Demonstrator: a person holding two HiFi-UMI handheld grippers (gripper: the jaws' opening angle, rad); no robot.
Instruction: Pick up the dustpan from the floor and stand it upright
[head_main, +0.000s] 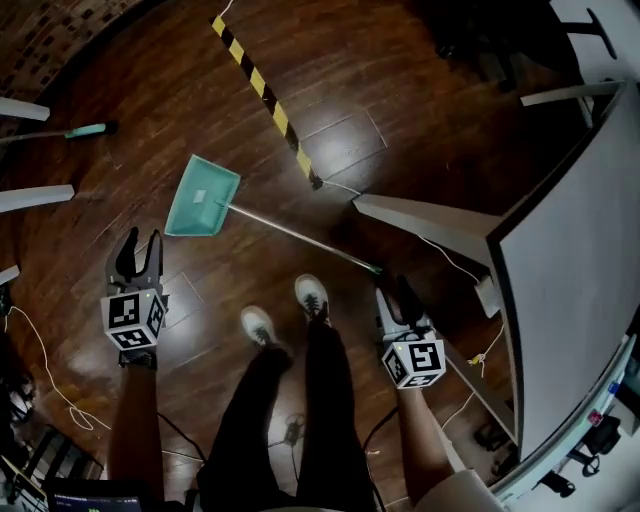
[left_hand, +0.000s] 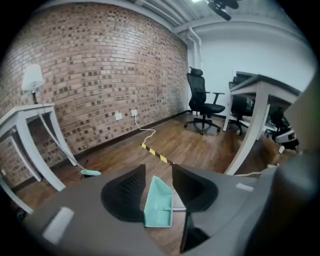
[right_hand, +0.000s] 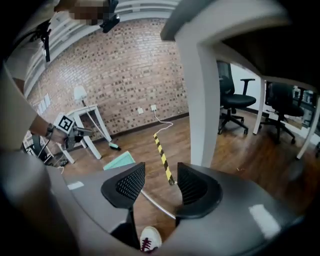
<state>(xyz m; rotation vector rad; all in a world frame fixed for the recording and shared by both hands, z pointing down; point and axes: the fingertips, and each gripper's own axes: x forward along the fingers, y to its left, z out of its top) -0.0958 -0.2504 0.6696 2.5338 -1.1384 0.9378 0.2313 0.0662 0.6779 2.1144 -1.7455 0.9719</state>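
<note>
Dark wooden flooring (head_main: 420, 110) runs up to a red brick wall (left_hand: 100, 75). A teal plastic dustpan with a long metal handle (head_main: 203, 197) lies flat on this floor, not yet stood up.

A yellow-and-black striped strip (head_main: 265, 95) lies beyond the dustpan, its near end close to the middle of the handle. The left gripper (head_main: 138, 242) hangs just on the person's side of the pan. Its jaws are wide apart and hold nothing, and the pan shows on the floor through the gap.

The right gripper (head_main: 397, 295) is near the handle's free end. Its jaws are also apart, with the handle seen between them but not pressed. A white table leg (head_main: 430, 215) stands just past that end. The person's white shoes (head_main: 312, 295) stand on the near side of the handle.
</note>
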